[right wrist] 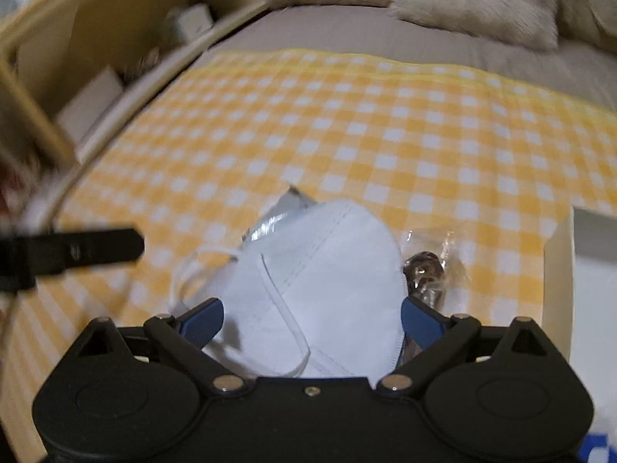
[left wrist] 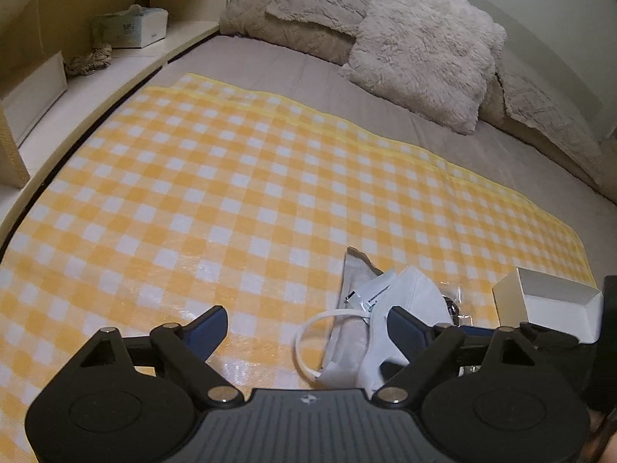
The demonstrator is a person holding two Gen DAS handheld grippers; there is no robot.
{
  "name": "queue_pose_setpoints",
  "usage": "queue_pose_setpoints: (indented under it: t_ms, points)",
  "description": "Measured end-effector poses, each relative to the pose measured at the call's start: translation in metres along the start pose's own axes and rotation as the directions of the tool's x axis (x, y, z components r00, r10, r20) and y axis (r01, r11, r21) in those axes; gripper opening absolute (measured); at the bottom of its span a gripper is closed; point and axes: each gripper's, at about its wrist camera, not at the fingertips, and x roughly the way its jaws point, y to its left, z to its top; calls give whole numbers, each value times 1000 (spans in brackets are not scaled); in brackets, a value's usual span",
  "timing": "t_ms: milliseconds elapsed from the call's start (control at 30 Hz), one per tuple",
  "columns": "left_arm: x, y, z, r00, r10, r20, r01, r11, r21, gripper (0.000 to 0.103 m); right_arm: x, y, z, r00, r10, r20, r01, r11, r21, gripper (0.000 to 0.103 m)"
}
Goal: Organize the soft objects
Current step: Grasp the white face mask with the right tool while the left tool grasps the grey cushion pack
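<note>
A white face mask [right wrist: 320, 281] with an ear loop [right wrist: 185, 281] lies on a yellow checked mat [right wrist: 385, 127] spread on a bed. It rests on a torn clear wrapper [left wrist: 353, 332]. My right gripper [right wrist: 312, 322] is open, its blue-padded fingers on either side of the mask's near part. The mask also shows in the left wrist view [left wrist: 408, 293]. My left gripper [left wrist: 304, 326] is open and empty, low over the mat to the left of the mask; its right finger is near the mask. A small clear bag with a dark item [right wrist: 428, 270] lies right of the mask.
A white open box [left wrist: 547, 305] stands right of the mask. Fluffy pillows [left wrist: 424, 46] and a blanket [left wrist: 304, 11] lie at the bed's head. A wooden shelf [left wrist: 77, 88] along the left holds a tissue box [left wrist: 131, 25] and a rope bundle [left wrist: 88, 59].
</note>
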Motion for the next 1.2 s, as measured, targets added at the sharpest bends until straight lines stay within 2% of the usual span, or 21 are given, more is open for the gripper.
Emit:
queue_pose_setpoints:
  t_ms: [67, 133, 233, 300, 333, 400, 467, 600, 767, 900, 1033, 1200]
  points:
    - [3, -1, 0, 1000, -8, -4, 8, 1000, 0, 85, 7, 8, -7, 999, -41, -23, 39, 996, -83, 97]
    - [6, -2, 0, 1000, -16, -11, 16, 1000, 4, 84, 9, 10, -13, 999, -31, -31, 27, 991, -129, 93]
    - [10, -6, 0, 1000, -21, -19, 21, 1000, 19, 80, 6, 5, -17, 999, 1, -46, -8, 988, -153, 78]
    - [13, -8, 0, 1000, -21, -22, 22, 999, 27, 78, 3, -1, -18, 996, 41, -80, -52, 989, -135, 46]
    - [13, -9, 0, 999, -22, -24, 23, 999, 29, 77, 1, -6, -18, 994, 60, -95, -71, 991, -113, 42]
    - [16, -12, 1, 999, -25, -30, 26, 999, 33, 75, -2, -6, -20, 993, 43, -108, -59, 987, -149, 25]
    - [17, -16, 1, 999, -25, -33, 26, 999, 38, 74, -9, -6, -22, 993, 38, -114, -57, 983, -174, 21]
    - [20, -22, 2, 999, -35, -32, 37, 998, 51, 73, -25, -9, -24, 993, 40, -110, -61, 978, -200, 19]
    - [26, -34, 3, 995, -92, -35, 94, 995, 33, 68, -42, -8, -28, 990, 75, -118, -99, 971, -216, 18]
    - [35, -51, 2, 994, -103, -48, 106, 992, 64, 68, -58, -10, -36, 984, 116, -134, -145, 962, -230, 18]
    - [50, -64, -2, 988, -93, -120, 105, 989, 100, 69, -71, -10, -48, 974, 155, -166, -194, 948, -252, 18]
    - [70, -82, -16, 975, -33, -219, 76, 978, 193, 73, -84, -8, -63, 964, 175, -198, -227, 934, -276, 18]
